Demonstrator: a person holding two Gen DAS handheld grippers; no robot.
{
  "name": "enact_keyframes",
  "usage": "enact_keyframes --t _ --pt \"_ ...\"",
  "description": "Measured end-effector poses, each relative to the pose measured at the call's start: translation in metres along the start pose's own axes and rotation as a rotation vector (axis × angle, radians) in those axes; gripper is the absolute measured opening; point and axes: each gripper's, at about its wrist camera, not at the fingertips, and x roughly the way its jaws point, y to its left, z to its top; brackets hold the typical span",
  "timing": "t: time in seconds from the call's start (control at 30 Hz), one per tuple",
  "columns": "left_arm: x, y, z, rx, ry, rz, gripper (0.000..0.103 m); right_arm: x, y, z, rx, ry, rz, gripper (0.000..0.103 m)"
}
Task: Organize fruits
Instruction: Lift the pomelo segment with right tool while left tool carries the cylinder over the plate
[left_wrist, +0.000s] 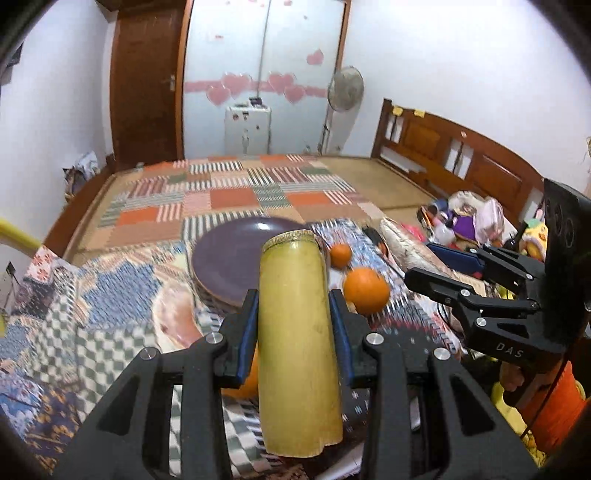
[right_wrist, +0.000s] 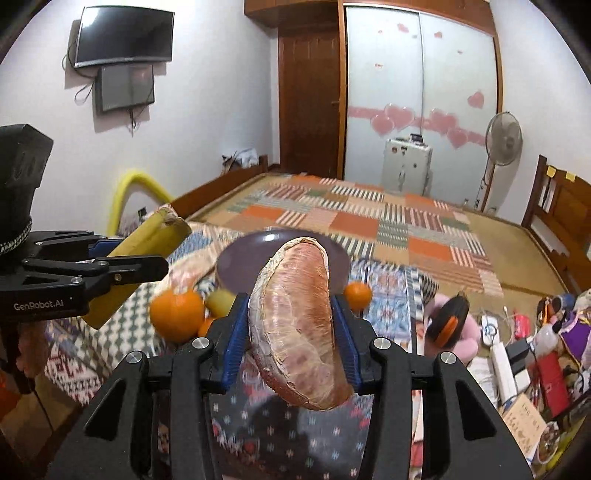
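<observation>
My left gripper (left_wrist: 293, 306) is shut on a thick yellow-green sugarcane piece (left_wrist: 297, 343), held above the patterned quilt. The same piece shows in the right wrist view (right_wrist: 147, 243). My right gripper (right_wrist: 290, 306) is shut on a peeled pink pomelo wedge (right_wrist: 295, 325); in the left wrist view it (left_wrist: 421, 266) is at the right. A purple plate (left_wrist: 225, 258) (right_wrist: 240, 266) lies on the quilt ahead of both grippers. A large orange (left_wrist: 365, 290) (right_wrist: 177, 317) and a small orange (left_wrist: 340, 254) (right_wrist: 357, 294) lie beside the plate. A yellow-green fruit (right_wrist: 218, 301) lies by the large orange.
The quilt (left_wrist: 92, 314) covers a raised surface in front of a bed with a patchwork cover (right_wrist: 369, 218). Toys, boxes and clutter (right_wrist: 535, 350) lie at the right. A black and orange device (right_wrist: 447, 321) rests on a pink cushion. A wooden headboard (left_wrist: 461, 155) stands at the right.
</observation>
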Motion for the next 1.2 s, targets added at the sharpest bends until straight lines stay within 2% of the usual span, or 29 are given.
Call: enact_keyframes --t 0.27,0.53,0.9,1.2 --pt "0.009 0.023 0.029 -0.01 -0.048 0.051 0.036 0.027 -0.001 0.029 -0.014 -0.035 -0.022 0.041" --pt "0.04 0.043 0.049 -0.021 -0.039 0.084 0.035 0.058 0.002 0.049 -0.042 -0.036 -0.043 0.041" --pt "0.092 0.067 0.057 -0.03 0.019 0.109 0.035 0.107 -0.003 0.056 -0.068 0.024 -0.065 0.041" --pt "0.127 0.079 0.057 -0.018 0.128 0.061 0.035 0.133 -0.005 0.055 -0.107 0.11 -0.084 0.041"
